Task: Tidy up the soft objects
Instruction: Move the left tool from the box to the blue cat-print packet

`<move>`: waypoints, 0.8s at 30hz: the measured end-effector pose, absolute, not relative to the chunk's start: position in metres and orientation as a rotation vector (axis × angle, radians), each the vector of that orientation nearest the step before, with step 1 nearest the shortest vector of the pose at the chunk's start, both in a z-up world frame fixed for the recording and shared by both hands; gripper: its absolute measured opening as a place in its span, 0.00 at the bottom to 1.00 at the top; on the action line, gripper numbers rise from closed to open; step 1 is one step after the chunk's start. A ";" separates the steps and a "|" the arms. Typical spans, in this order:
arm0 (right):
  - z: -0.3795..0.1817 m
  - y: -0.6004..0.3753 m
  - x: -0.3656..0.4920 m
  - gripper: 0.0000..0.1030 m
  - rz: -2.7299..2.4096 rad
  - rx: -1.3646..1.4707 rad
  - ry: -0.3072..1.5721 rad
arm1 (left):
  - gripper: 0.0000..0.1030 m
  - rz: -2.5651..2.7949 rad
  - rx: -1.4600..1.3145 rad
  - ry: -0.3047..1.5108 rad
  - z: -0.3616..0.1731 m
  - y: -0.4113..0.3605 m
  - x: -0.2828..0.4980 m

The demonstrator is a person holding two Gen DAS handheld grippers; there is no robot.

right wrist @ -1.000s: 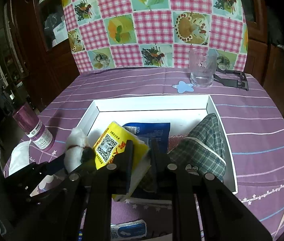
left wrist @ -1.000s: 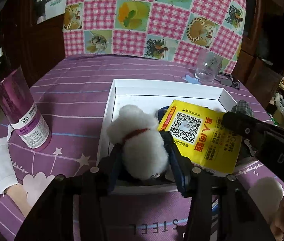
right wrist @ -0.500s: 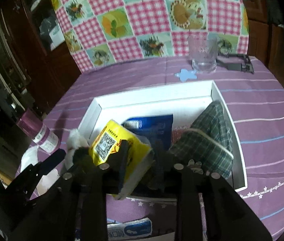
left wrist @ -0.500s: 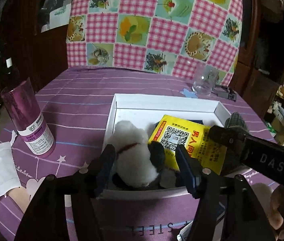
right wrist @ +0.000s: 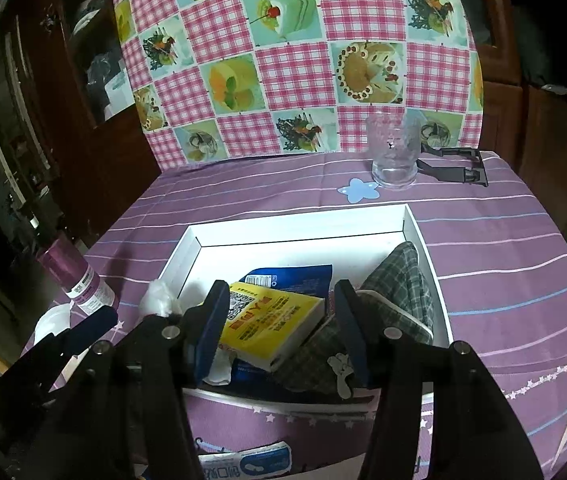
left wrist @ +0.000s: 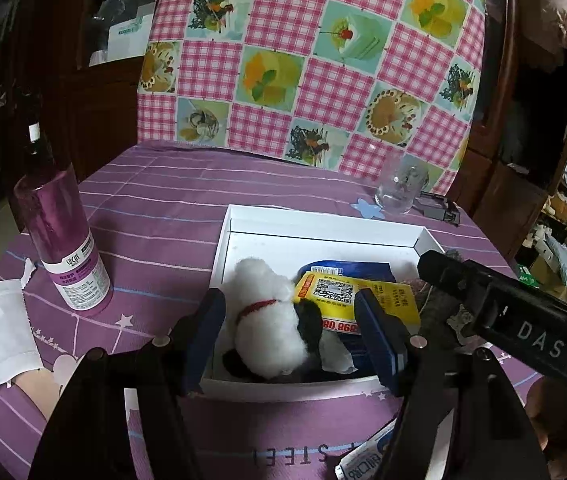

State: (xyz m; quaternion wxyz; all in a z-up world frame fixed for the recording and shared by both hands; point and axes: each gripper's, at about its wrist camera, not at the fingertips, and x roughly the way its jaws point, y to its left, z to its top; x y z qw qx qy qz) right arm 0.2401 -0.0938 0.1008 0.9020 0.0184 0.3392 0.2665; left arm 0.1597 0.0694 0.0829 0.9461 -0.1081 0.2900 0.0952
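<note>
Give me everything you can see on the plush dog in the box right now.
The plush dog is white and fluffy with black patches and a thin red collar. It lies in the near left corner of the white box, head towards the far wall, its black patch against the yellow packet. The left hand-held gripper straddles it with jaws opening, pads clear of the fur. From the right wrist only a white tuft shows.
</note>
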 end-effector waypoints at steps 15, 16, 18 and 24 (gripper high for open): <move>0.135 -0.109 0.197 0.54 0.535 -0.075 0.604 | 0.65 0.213 -0.168 0.555 0.106 0.039 0.127; 0.136 -0.112 0.194 0.54 0.535 -0.077 0.599 | 0.65 0.206 -0.158 0.556 0.108 0.035 0.123; 0.138 -0.122 0.187 0.54 0.542 -0.070 0.599 | 0.65 0.210 -0.138 0.567 0.112 0.028 0.117; 0.135 -0.144 0.161 0.54 0.565 -0.067 0.608 | 0.65 0.267 -0.055 0.575 0.113 0.013 0.085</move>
